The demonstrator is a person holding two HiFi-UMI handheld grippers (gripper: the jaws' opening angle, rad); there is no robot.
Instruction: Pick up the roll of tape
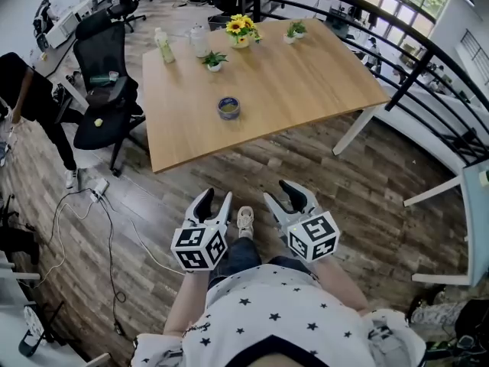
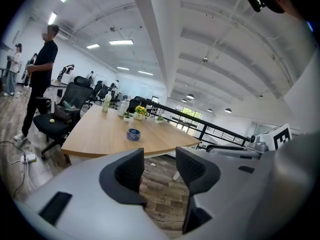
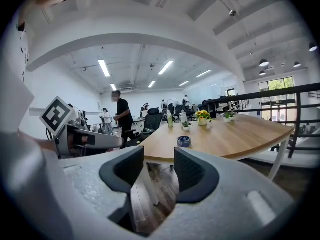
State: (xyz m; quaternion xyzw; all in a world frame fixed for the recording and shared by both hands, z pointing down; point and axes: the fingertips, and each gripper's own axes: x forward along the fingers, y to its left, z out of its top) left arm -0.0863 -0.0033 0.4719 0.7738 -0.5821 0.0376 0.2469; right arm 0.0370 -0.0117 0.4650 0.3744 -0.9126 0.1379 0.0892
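A blue roll of tape (image 1: 228, 108) lies flat on the wooden table (image 1: 306, 90), near its front edge; it also shows in the left gripper view as the tape (image 2: 133, 134) and in the right gripper view as the tape (image 3: 184, 141). Both grippers are held over the floor, well short of the table. My left gripper (image 1: 213, 200) stands open with nothing between its jaws. My right gripper (image 1: 284, 192) is open too, and empty. The left gripper (image 2: 159, 168) and the right gripper (image 3: 158, 170) both point toward the table.
On the far side of the table stand a bottle (image 1: 163, 46), a jar (image 1: 200, 41), yellow flowers (image 1: 241, 29) and small potted plants (image 1: 214, 60). Black office chairs (image 1: 107, 98) sit at the table's left. A person (image 2: 42, 79) stands there. A cable (image 1: 107, 235) lies on the floor; a railing (image 1: 428, 60) curves at the right.
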